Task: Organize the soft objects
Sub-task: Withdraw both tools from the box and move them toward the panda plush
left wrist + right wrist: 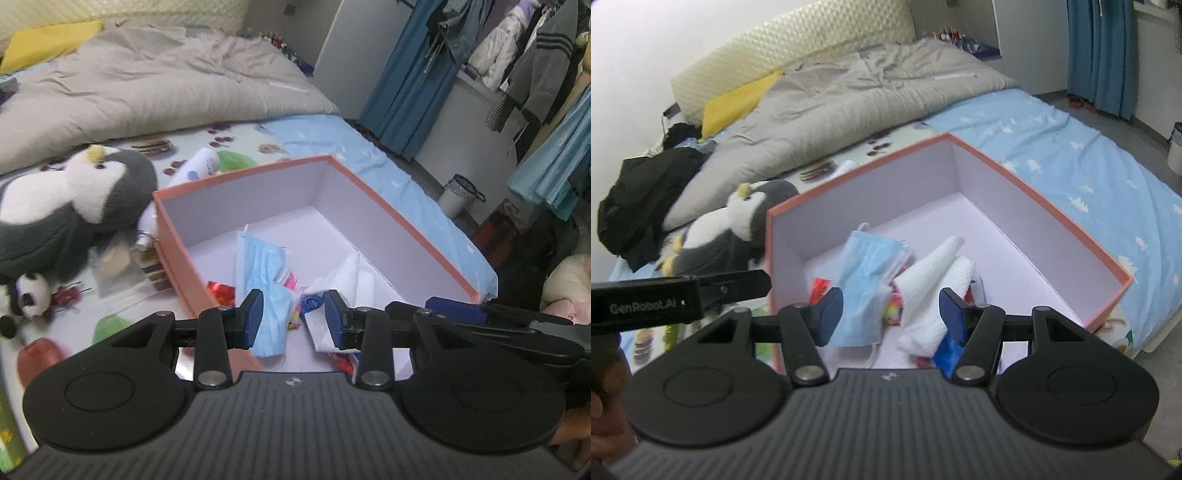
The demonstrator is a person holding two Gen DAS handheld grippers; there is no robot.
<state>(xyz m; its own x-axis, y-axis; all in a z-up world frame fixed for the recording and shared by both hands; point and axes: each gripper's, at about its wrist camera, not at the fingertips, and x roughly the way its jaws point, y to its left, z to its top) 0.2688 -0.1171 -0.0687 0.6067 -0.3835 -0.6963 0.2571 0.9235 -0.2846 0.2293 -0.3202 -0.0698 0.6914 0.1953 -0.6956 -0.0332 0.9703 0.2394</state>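
A salmon-pink box [243, 174] [857, 174] with a white inside stands open on the bed. In it lie a crumpled blue face mask [264, 266] [864, 266], a white cloth [347, 273] [934, 280] and some bright wrappers. My left gripper [295, 314] hovers open over the box's near end, the mask and cloth below its blue pads, nothing pinched. My right gripper [892, 312] is also open above the same pile and holds nothing. A grey and white penguin plush [92, 192] [738, 218] lies left of the box, with a small panda plush [31, 295] nearer.
A white bottle [199, 166] and a small glass bottle [146, 243] lie against the box's left side. A grey duvet [166, 81] covers the far bed, with black clothing [639, 214] at its left. A waste bin [458, 195] and hanging clothes [535, 55] stand to the right.
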